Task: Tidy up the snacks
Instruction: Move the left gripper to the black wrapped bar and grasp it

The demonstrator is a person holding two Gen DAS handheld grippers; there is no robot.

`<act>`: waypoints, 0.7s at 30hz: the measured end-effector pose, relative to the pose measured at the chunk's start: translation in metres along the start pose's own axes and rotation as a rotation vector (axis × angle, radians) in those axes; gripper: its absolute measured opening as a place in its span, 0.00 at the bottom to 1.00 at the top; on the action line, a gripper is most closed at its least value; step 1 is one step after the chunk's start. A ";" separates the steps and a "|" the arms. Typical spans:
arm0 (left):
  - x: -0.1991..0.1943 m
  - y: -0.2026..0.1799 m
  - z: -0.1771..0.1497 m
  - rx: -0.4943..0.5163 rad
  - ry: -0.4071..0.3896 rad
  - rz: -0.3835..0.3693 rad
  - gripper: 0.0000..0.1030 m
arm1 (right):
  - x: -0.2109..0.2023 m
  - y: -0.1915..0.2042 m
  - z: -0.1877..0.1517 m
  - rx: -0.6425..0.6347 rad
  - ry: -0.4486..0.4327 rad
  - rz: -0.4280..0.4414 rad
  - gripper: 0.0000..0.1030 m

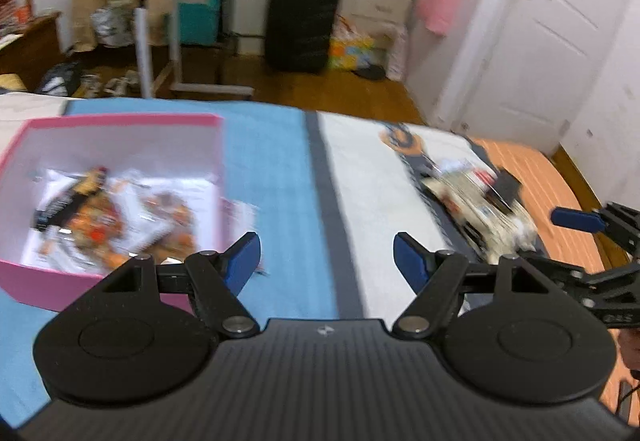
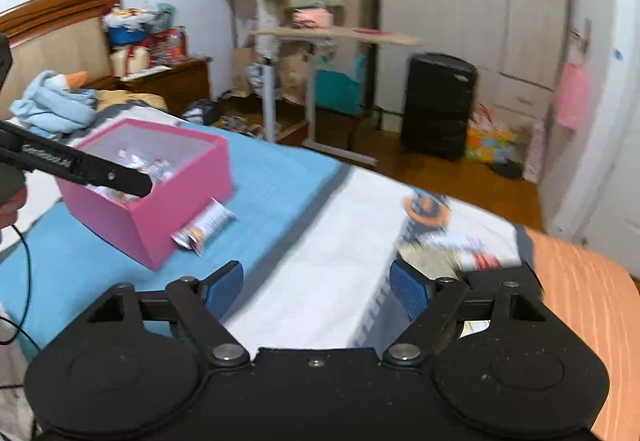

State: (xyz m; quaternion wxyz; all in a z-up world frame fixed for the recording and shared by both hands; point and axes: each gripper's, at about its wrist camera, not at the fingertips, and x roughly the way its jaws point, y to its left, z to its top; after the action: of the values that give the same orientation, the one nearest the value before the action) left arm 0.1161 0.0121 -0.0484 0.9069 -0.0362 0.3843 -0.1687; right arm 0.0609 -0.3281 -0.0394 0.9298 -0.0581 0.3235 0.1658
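A pink box (image 1: 120, 121) (image 2: 180, 193) sits on the blue part of the bed and holds several snack packets (image 1: 112, 217). One packet (image 2: 206, 223) lies on the bedding against the box's right side. A blurred pile of loose snack packets (image 1: 480, 201) (image 2: 452, 245) lies on the white part of the bed to the right. My left gripper (image 1: 326, 257) is open and empty, above the bed between box and pile. My right gripper (image 2: 316, 287) is open and empty, just left of the pile; it also shows at the right edge of the left wrist view (image 1: 576, 219).
The bed has blue (image 1: 276, 169), white (image 1: 368, 177) and orange (image 2: 580, 281) bedding. Beyond its far edge are a wooden floor, a rolling side table (image 2: 332, 37), a black suitcase (image 2: 438, 105), a nightstand (image 2: 168, 81) and white doors. The left tool's body (image 2: 80, 165) crosses above the box.
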 end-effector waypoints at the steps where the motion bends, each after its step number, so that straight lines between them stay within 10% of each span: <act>1: 0.004 -0.010 -0.004 0.009 0.009 -0.012 0.71 | 0.000 -0.005 -0.008 0.012 0.003 -0.018 0.82; 12: 0.062 -0.107 -0.031 0.020 0.075 -0.147 0.81 | 0.028 -0.052 -0.090 0.043 0.096 -0.301 0.92; 21: 0.128 -0.190 -0.049 0.055 0.184 -0.325 0.78 | 0.044 -0.093 -0.134 0.278 0.165 -0.284 0.92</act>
State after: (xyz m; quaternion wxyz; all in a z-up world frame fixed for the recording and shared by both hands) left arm 0.1109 -0.2063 -0.1332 0.8295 -0.0572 0.4498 -0.3262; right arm 0.0476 -0.4322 -0.1712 0.9133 0.0125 0.4066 -0.0182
